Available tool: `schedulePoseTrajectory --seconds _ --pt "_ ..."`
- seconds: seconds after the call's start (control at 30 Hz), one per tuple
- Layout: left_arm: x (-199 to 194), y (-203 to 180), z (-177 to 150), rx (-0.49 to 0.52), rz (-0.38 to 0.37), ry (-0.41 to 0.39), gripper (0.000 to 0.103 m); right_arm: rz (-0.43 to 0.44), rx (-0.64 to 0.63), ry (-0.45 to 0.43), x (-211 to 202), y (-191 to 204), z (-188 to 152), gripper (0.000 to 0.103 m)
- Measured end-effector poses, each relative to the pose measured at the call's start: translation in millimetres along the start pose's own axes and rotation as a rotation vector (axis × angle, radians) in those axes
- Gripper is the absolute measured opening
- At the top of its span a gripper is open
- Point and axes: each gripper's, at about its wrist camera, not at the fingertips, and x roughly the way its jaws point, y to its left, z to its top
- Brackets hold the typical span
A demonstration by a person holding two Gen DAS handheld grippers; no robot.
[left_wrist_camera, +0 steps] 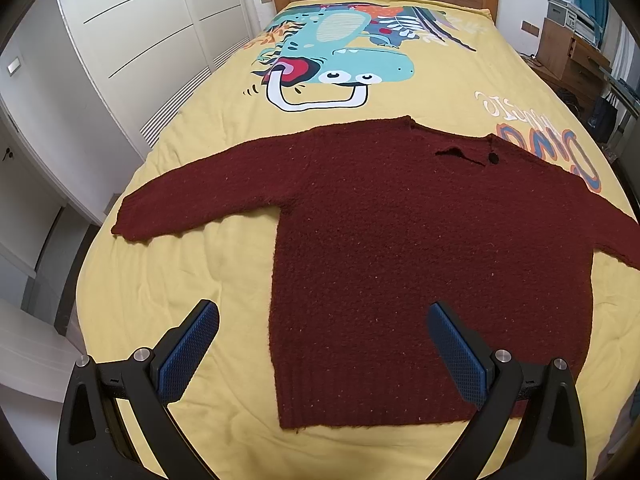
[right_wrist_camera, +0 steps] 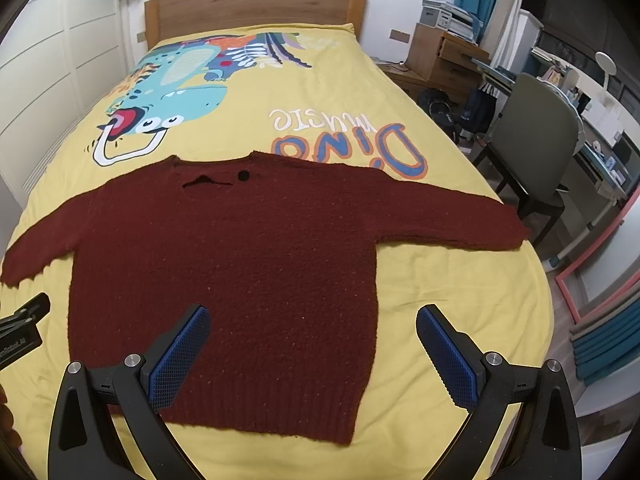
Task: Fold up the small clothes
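Note:
A dark red knitted sweater lies flat on the yellow bedspread, both sleeves spread out sideways, collar toward the headboard, ribbed hem nearest me. A black button sits by the collar slit. My left gripper hovers open above the hem's left part, its blue pads wide apart with nothing between them. In the right wrist view the same sweater fills the middle, and my right gripper hangs open over the hem's right part. The left gripper's black tip shows at that view's left edge.
The bedspread carries a dinosaur print and lettering beyond the sweater. A wooden headboard is at the far end. White wardrobe doors stand left of the bed; a chair, desk and backpacks are on the right.

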Motion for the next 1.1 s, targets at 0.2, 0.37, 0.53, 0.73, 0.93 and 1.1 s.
schedulePoseTrajectory --seconds 0.2,0.37,0.53,0.73,0.93,1.1 --pt "1.2 0.4 -2.4 0.006 -0.001 0.002 0.102 0.002 0.000 0.001 0.2 -0.3 -0.7 0.103" --pt "1.7 -0.4 -2.6 0.008 -0.003 0.005 0.102 0.001 0.000 0.004 0.2 1.1 -0.9 0.103" --pt "2.2 -1.1 -2.9 0.011 -0.004 0.007 0.102 0.000 -0.003 0.008 0.4 1.7 -0.8 0.103" --pt "2.1 -3.2 -2.9 0.017 -0.003 0.005 0.102 0.001 -0.002 0.007 0.4 1.4 -1.0 0.103" --pt "1.9 -3.7 -2.7 0.016 -0.002 0.005 0.102 0.001 -0.003 0.008 0.4 1.2 -1.0 0.103" --pt "1.4 -5.2 -0.6 0.019 0.002 0.003 0.102 0.000 -0.003 0.009 1.2 1.3 -1.1 0.103"
